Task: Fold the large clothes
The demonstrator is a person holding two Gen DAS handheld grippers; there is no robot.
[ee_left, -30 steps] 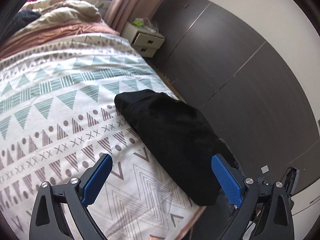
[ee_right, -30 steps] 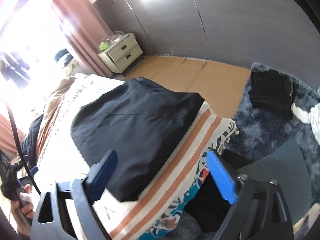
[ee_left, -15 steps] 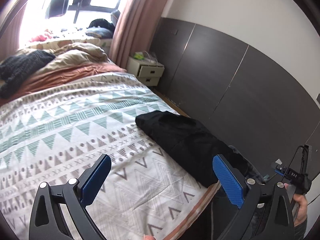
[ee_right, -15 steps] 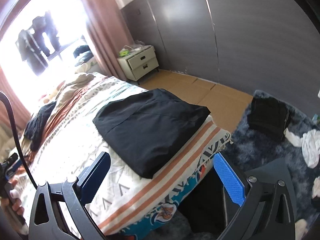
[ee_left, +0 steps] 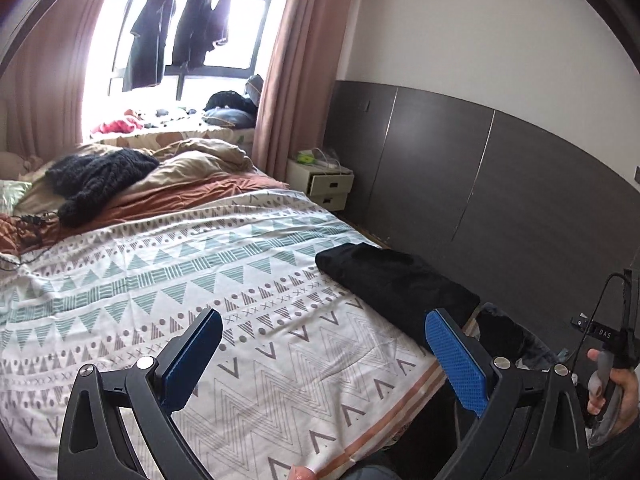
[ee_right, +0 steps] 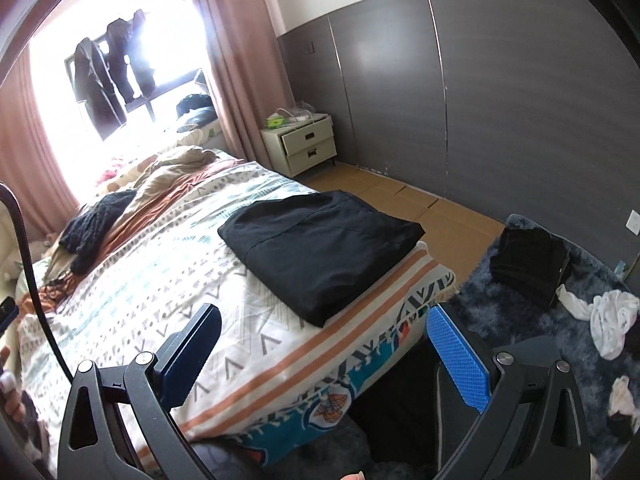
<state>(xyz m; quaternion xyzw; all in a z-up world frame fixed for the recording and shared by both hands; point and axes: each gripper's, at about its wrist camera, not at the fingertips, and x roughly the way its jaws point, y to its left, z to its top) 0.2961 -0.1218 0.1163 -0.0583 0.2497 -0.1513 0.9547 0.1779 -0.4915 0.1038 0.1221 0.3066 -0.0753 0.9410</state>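
Fold looks done; both tools back off garment.
Left wrist: left gripper fingers spread, holding nothing; black garment a flat rectangle at bed corner. Right wrist: right gripper likewise spread and empty; edges look square. Best check for loose flaps, then fetch next from rug pile.

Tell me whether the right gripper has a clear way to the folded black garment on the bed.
Probably yes. The right gripper is open and empty, and only bare bedspread lies between it and the folded black garment, which sits uncovered near the bed's corner.
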